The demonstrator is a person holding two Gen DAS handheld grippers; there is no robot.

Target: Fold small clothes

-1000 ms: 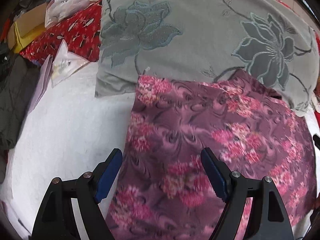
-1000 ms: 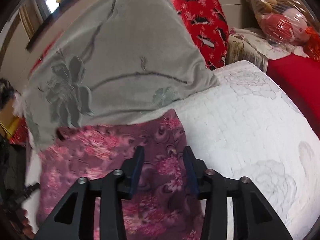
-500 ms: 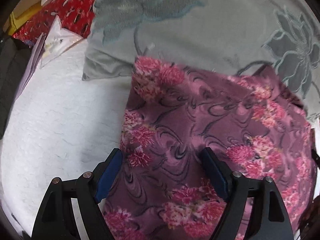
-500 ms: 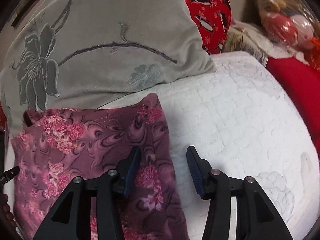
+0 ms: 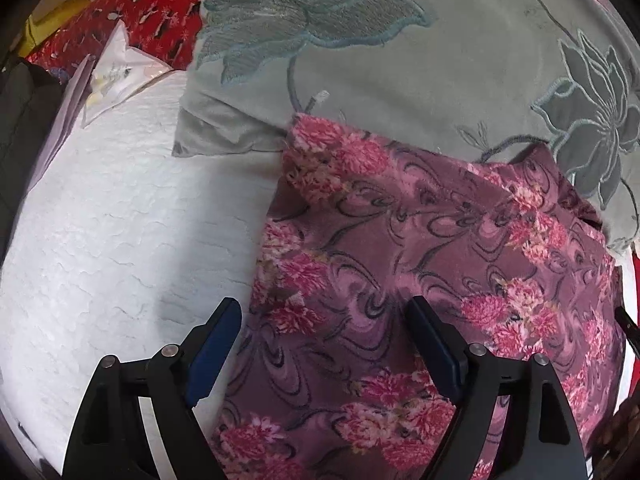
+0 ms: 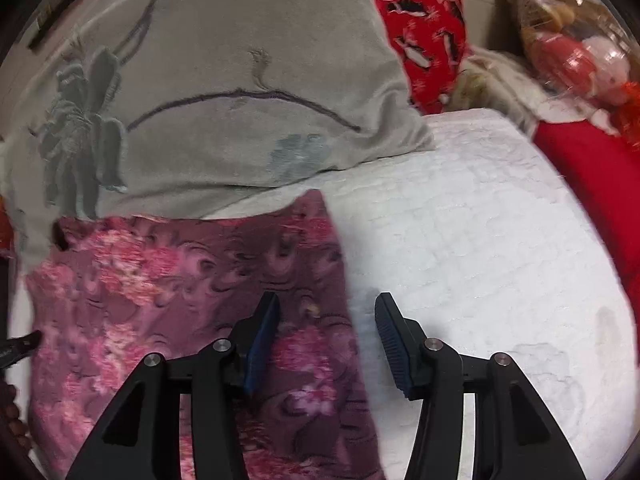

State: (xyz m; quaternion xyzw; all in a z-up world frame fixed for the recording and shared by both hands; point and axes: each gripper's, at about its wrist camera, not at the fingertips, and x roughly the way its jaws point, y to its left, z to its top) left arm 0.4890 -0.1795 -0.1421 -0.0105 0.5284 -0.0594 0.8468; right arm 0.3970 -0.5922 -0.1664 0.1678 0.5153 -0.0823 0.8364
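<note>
Grey embroidered pillow [image 5: 400, 60] overlaps the floral garment [image 5: 420, 264] on the white quilt [image 5: 120, 240]. Left gripper [image 5: 324, 320] and right gripper [image 6: 326, 320] stand apart, unclamped. Only the right view shows a bagged toy [image 6: 576, 52].

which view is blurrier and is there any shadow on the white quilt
Right wrist view: motion-smeared, floral garment and grey pillow soft. Left wrist view: sharper, garment print crisp; soft shadow on white quilt ahead of the open left claw. Both show fisheye bending and dark corners.
</note>
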